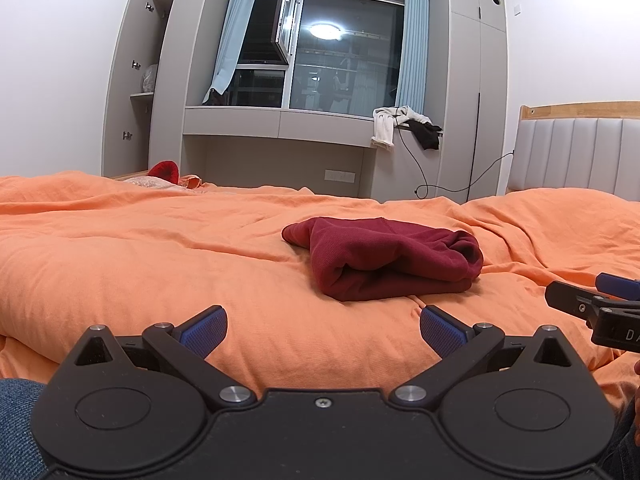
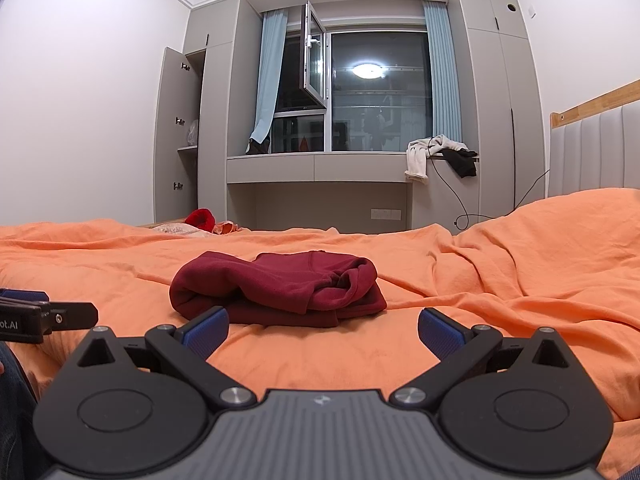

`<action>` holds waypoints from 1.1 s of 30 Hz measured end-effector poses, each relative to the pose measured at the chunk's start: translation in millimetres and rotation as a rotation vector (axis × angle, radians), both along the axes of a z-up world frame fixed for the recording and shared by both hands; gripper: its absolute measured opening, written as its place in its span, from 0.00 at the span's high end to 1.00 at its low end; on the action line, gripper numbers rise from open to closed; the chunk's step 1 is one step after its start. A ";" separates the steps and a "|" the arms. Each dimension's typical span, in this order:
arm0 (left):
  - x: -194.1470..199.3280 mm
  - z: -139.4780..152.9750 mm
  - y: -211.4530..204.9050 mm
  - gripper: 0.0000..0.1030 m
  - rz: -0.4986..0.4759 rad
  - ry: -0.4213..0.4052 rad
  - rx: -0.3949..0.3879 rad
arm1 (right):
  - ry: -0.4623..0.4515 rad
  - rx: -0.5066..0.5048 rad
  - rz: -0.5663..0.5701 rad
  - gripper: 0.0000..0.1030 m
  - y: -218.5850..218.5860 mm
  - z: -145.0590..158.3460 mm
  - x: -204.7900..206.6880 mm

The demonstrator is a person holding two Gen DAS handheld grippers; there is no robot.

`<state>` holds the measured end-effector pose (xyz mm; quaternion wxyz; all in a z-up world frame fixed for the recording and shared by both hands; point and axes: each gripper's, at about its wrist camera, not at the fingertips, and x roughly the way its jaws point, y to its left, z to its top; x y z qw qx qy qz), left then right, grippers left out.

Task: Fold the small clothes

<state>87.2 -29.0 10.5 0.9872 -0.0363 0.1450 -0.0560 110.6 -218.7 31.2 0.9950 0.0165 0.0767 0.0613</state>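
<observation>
A dark red garment [image 1: 388, 258] lies folded into a thick bundle on the orange duvet [image 1: 160, 248]; the right wrist view shows the same garment [image 2: 276, 288] just beyond the fingers. My left gripper [image 1: 323, 330] is open and empty, held low, short of the bundle and slightly left of it. My right gripper [image 2: 323, 330] is open too, with nothing between its blue pads, close to the bundle's near edge. Each gripper shows at the edge of the other's view: the right gripper [image 1: 600, 304] and the left gripper [image 2: 44, 316].
The orange duvet [image 2: 500, 280] is rumpled, rising toward a padded headboard [image 1: 580, 152] on the right. Grey wardrobes, a window bench with draped clothes [image 1: 404, 124] and a dangling cable stand beyond. A red item [image 1: 164, 170] lies at the far left edge. Denim-clad legs show at the bottom corners.
</observation>
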 end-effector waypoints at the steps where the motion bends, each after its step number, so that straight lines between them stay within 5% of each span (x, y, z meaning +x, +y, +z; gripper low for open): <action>1: 0.8 -0.7 -0.2 0.01 -0.005 0.007 0.002 | 0.000 -0.001 0.000 0.00 -0.3 -0.2 -0.1; 10: 4.5 -5.7 -7.6 0.01 -0.001 0.042 0.054 | 0.000 -0.002 -0.001 0.00 -1.1 0.1 -0.1; 33: 5.3 -3.8 -3.6 0.01 0.010 0.048 0.040 | 0.013 -0.022 -0.010 0.00 -4.4 1.3 -0.5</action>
